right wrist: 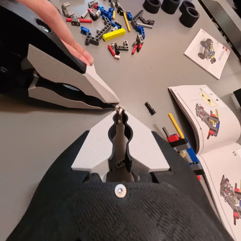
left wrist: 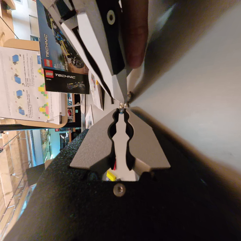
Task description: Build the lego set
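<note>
My right gripper [right wrist: 119,112] is shut on a small light grey connector [right wrist: 120,115] that sticks out past its tips. My left gripper [right wrist: 117,104] comes in from the left, tip to tip with it, shut on a small grey pin [right wrist: 117,107]. The two small pieces touch just above the grey table [right wrist: 39,130]. In the left wrist view my left gripper [left wrist: 121,110] pinches the grey pin [left wrist: 121,107], which has a bluish end. The right gripper [left wrist: 125,102] reaches down from above, with a finger [left wrist: 135,39] alongside it.
A pile of loose blue, grey, red and yellow pieces [right wrist: 110,26] and black tyres [right wrist: 189,17] lie at the far side. A black pin [right wrist: 150,108], a part-built assembly [right wrist: 182,143], an open booklet [right wrist: 208,117] and a leaflet [right wrist: 207,53] lie at right. The set's box [left wrist: 58,52] stands behind. The tips of both grippers are at nearly the same place.
</note>
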